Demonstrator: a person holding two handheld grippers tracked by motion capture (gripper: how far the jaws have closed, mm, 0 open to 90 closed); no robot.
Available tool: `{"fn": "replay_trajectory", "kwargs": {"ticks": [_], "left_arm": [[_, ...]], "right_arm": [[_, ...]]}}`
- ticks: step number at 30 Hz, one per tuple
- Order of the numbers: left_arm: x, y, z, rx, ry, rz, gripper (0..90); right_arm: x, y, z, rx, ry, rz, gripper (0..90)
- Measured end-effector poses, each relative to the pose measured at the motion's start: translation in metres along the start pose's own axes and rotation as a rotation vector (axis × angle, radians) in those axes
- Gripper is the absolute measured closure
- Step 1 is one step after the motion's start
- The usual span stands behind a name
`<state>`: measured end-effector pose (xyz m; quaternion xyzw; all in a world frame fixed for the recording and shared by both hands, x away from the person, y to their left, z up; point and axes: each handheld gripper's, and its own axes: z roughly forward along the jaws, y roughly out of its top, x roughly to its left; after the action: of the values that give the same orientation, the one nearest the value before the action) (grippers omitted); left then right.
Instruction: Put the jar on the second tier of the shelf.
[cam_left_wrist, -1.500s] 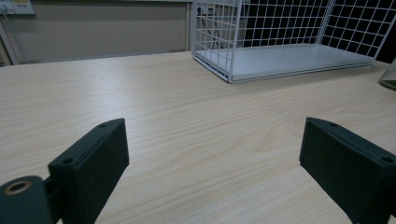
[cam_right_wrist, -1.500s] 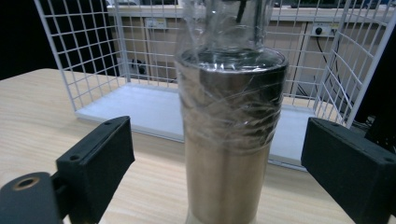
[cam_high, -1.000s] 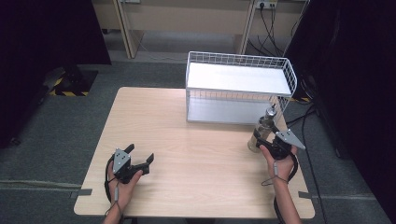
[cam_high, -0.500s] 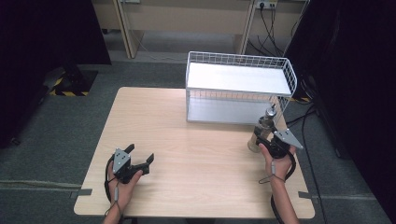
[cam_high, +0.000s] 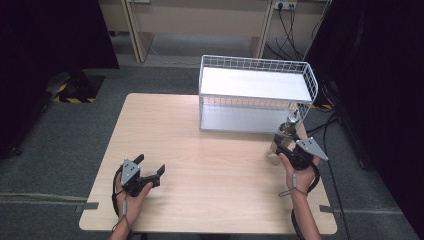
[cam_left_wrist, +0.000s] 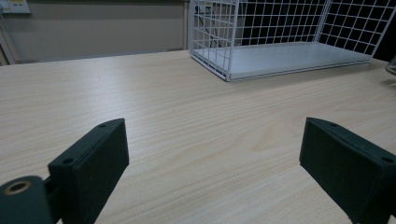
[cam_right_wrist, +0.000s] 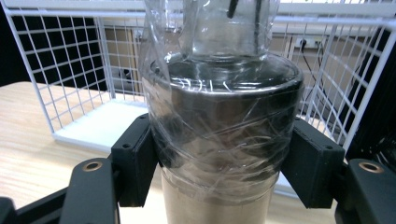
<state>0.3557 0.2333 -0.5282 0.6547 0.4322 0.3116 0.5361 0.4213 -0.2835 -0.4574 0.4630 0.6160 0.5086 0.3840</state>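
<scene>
Right gripper clamped on a plastic-wrapped bottle at the table's right edge; left gripper spread open over bare wood.

In the high view the bottle stands upright on the wooden table, at about 3 o'clock from the table's middle, just beside the front right corner of the white wire shelf rack. In the right gripper view the two black jaws press on both sides of the bottle, whose dark band and pale lower part show through wrinkled clear film; the jaws have just been closing on it. The left gripper lies at about 8 o'clock, well apart from the bottle. In the left gripper view its jaws are wide apart, with nothing between them, and the rack is at 1 o'clock.
</scene>
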Motion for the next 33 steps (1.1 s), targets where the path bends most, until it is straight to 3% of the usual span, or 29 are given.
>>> {"fn": "replay_trajectory", "kwargs": {"ticks": [11,33], "left_arm": [[0.0,0.0,0.0,-0.001,0.002,-0.001,7.8],[0.0,0.0,0.0,0.004,0.004,0.003,7.7]], "right_arm": [[0.002,0.017,-0.007,-0.038,0.001,-0.003,34.0],[-0.001,0.045,-0.013,-0.063,-0.001,-0.011,34.0]]}}
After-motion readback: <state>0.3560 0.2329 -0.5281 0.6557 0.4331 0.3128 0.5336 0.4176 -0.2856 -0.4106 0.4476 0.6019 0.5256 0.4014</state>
